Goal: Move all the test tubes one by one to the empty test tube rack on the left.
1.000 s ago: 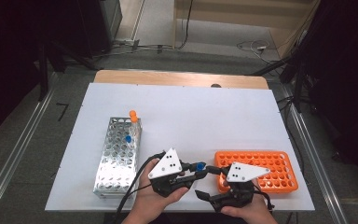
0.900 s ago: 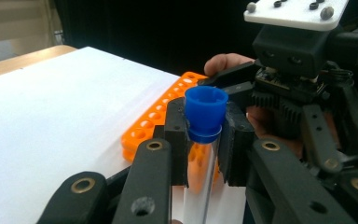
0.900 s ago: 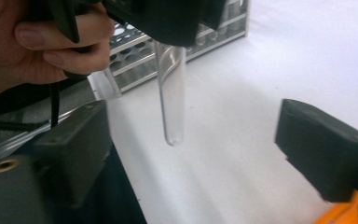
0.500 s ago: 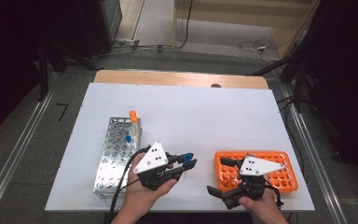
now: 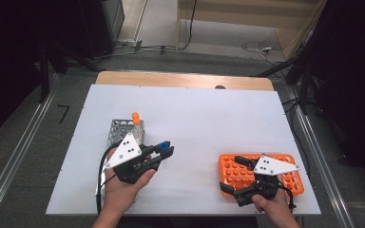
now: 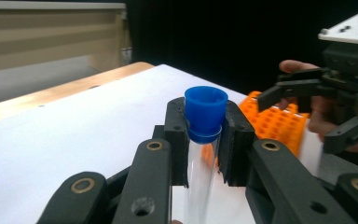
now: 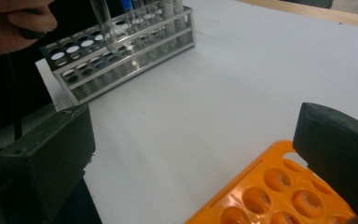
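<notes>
My left gripper [image 6: 204,140] clamps the blue-capped tube [image 6: 205,140]; right gripper [image 5: 240,175] gapes empty by the desk's near-right corner; tilting risks a slip.

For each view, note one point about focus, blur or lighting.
High view: the white table is evenly lit, the surroundings dark. Left gripper view: the blue-capped test tube is sharp, the orange rack behind it soft. Right gripper view: its own tongs loom blurred, the metal rack clearer.

Clear glossy tube [image 6: 200,182] — shiny metal rack [image 7: 121,56].
</notes>
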